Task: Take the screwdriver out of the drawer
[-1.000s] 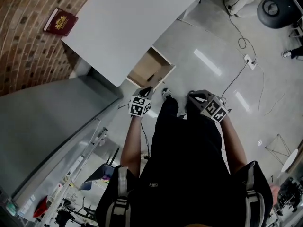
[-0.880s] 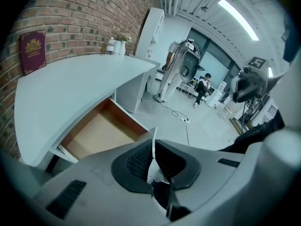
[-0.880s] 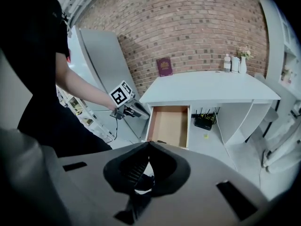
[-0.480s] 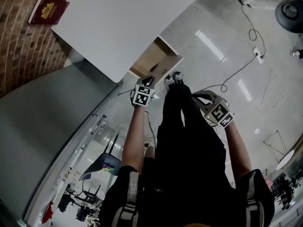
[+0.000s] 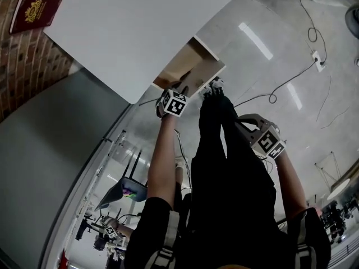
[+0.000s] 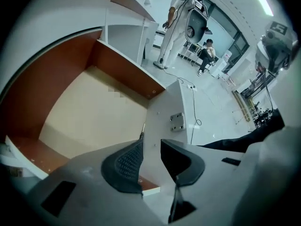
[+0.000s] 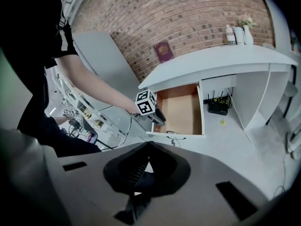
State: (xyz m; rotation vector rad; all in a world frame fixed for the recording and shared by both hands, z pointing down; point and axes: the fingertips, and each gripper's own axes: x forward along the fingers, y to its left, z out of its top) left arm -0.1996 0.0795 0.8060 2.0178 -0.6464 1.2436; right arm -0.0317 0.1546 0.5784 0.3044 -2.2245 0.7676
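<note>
The open wooden drawer (image 5: 193, 66) juts out from under the white desk (image 5: 140, 27). My left gripper (image 5: 180, 88) is at the drawer's front edge, open by a narrow gap. In the left gripper view its jaws (image 6: 151, 147) point along the white drawer front (image 6: 164, 112), over the beige drawer floor (image 6: 94, 112). A thin metal screwdriver shaft (image 6: 142, 129) pokes out past the left pad; the rest is hidden. My right gripper (image 5: 242, 122) hangs back at the right, shut and empty (image 7: 146, 147). It looks at the drawer (image 7: 181, 107) and the left gripper (image 7: 157, 117).
A red book (image 5: 33, 10) lies on the desk's far corner. Under the desk sits a black router (image 7: 217, 107). Cables (image 5: 280, 91) and a power strip (image 5: 317, 60) cross the floor at right. Two people (image 6: 176, 27) are far off in the room.
The left gripper has reached forward to the drawer's front edge. The right gripper has dropped back and to the right. The head view has tilted, bringing the desk closer.
</note>
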